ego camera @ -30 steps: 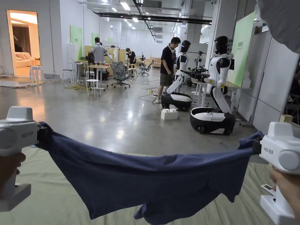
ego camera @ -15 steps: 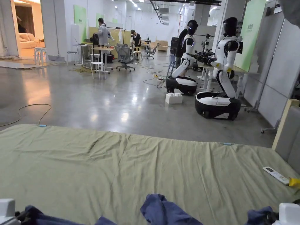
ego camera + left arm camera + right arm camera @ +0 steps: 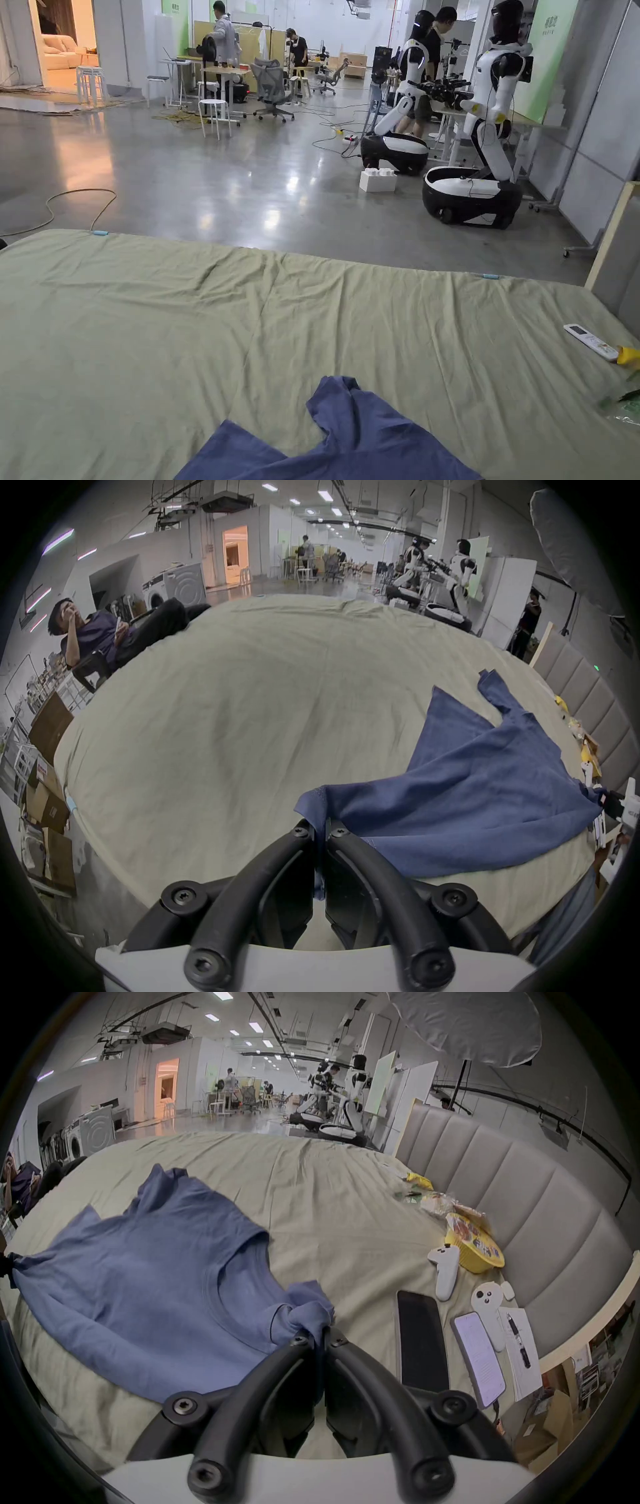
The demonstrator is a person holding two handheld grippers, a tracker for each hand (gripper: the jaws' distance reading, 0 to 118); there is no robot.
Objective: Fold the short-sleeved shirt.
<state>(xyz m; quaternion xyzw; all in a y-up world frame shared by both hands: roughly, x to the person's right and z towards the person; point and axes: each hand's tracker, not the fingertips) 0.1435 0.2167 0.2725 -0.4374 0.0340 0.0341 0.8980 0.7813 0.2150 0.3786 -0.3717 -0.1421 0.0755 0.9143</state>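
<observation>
Shirt (image 3: 156, 1286), blue and short-sleeved, lies spread on the green sheet (image 3: 187, 325), and both grippers have it pinched! Right at the left gripper (image 3: 320, 833), the jaws are closed tight with a fold of the hem squeezed between the tips, cloth fanning away to that gripper's right. At the right gripper (image 3: 321, 1335), the jaws are likewise clamped together on a bunched corner, and the body of the garment stretches off to their left. Just right of those jaws lie a dark phone (image 3: 420, 1338) and a lit phone (image 3: 479, 1359), then a white controller (image 3: 445, 1269) and a yellow bowl (image 3: 474, 1248) against the padded headboard (image 3: 519, 1200). Farther out, past the sheet's edge, two white robots (image 3: 481, 125) stand on the grey floor (image 3: 219, 187).
</observation>
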